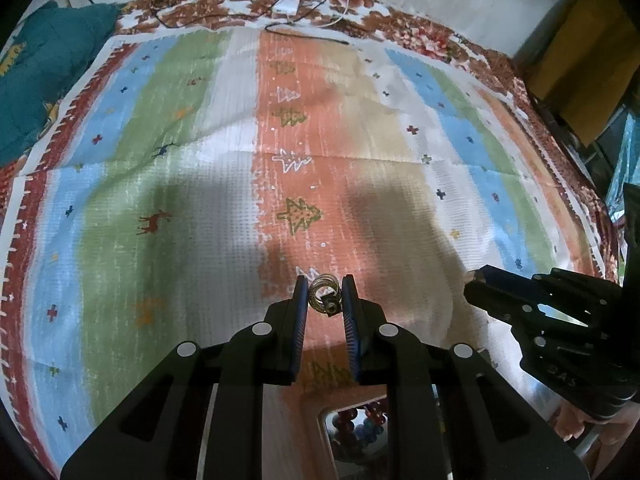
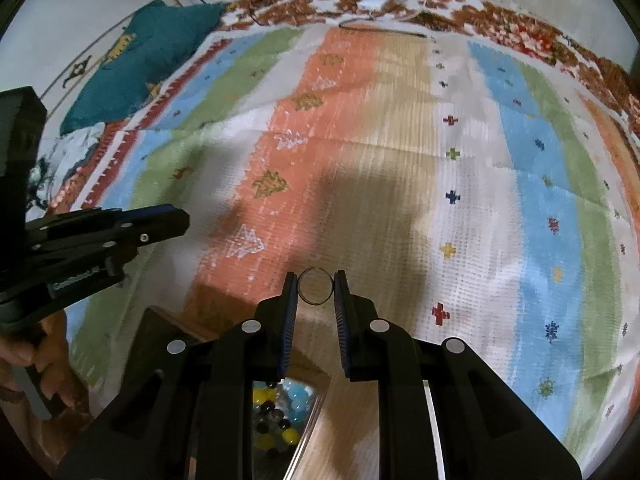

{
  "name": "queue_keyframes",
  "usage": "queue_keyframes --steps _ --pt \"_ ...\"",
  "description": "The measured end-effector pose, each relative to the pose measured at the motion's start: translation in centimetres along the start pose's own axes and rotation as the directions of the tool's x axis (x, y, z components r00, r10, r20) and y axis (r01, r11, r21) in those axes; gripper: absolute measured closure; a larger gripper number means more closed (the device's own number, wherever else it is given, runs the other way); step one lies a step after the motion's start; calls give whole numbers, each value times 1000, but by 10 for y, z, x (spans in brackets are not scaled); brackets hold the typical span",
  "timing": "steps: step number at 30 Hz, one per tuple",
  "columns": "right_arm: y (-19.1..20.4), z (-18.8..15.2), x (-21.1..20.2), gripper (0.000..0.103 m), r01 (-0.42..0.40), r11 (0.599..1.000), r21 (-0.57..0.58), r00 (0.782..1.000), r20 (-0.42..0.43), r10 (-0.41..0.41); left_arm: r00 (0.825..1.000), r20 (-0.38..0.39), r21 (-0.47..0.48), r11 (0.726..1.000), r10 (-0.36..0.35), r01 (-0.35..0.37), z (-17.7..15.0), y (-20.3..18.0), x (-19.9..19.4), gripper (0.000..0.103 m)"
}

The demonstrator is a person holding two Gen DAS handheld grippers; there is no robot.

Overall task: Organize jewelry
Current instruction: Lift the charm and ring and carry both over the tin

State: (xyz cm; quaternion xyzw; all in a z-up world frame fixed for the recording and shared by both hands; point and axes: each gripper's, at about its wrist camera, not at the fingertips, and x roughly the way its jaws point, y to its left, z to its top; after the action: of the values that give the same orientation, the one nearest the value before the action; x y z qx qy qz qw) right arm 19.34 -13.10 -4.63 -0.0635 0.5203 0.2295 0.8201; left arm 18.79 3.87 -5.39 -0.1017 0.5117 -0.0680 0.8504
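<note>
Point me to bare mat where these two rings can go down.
The striped mat lies bare ahead of both hand-held grippers, from the teal cloth across to the right border. Cables clutter the far edge. Nearest you, the bead box crowds the space under the fingers.

I see a bed under a floral sheet (image 1: 400, 20), and spread flat over it a striped mat (image 1: 200, 200) in blue, green, white, orange and tan bands with small trees, deer and crosses. At the far edge, black and white cables (image 1: 304, 28) and a small white block (image 1: 286, 5) lie on the sheet, with a crumpled teal blanket (image 1: 44, 76) at the far left. A wooden box (image 2: 352, 412) with beads showing inside sits on the mat's near edge.
</note>
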Motion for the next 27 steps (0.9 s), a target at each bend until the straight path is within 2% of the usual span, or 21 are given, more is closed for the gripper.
queue_keyframes --steps 17,27 --pt "15 -20 -29 84 -22 999 -36 998 62 25 994 106 79 996 -41 32 -27 -21 -47 86" --pt "24 -33 -46 84 -52 997 -53 994 93 57 990 122 113 992 -67 53 -46 -32 -60 86"
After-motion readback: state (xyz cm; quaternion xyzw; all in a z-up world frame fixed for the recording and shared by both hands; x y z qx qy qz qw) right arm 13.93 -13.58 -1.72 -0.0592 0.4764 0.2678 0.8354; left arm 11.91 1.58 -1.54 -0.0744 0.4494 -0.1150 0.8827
